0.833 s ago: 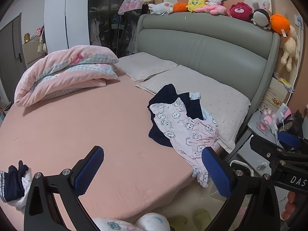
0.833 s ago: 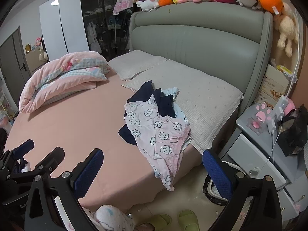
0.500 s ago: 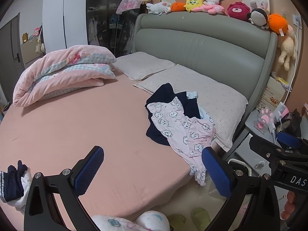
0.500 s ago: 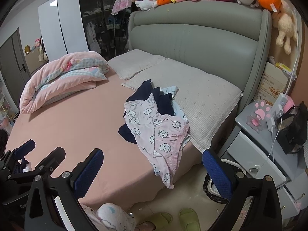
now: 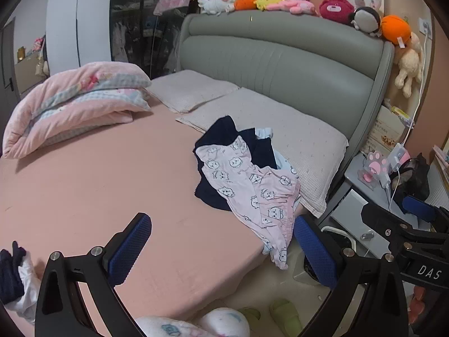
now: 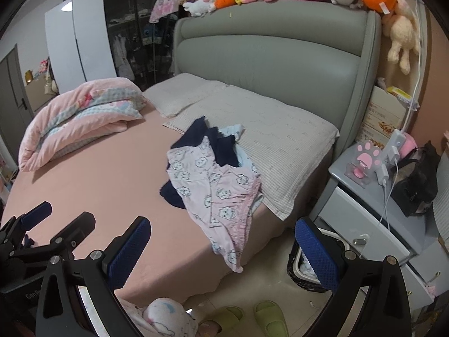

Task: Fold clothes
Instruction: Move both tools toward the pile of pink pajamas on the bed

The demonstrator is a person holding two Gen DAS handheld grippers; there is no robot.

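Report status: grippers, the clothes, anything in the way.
Left gripper and right gripper: jaws open, empty. Pink printed pyjamas over dark garment, unfolded, hanging off bed edge. Path clear.

Pink bear-print pyjamas, navy garment, pink sheet.

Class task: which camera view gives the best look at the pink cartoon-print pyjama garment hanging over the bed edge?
The right wrist view: the pink cartoon-print pyjama garment lies fully uncovered between the fingers, its hanging end clear. In the left wrist view the same garment has its lower end meeting the blue finger pad.
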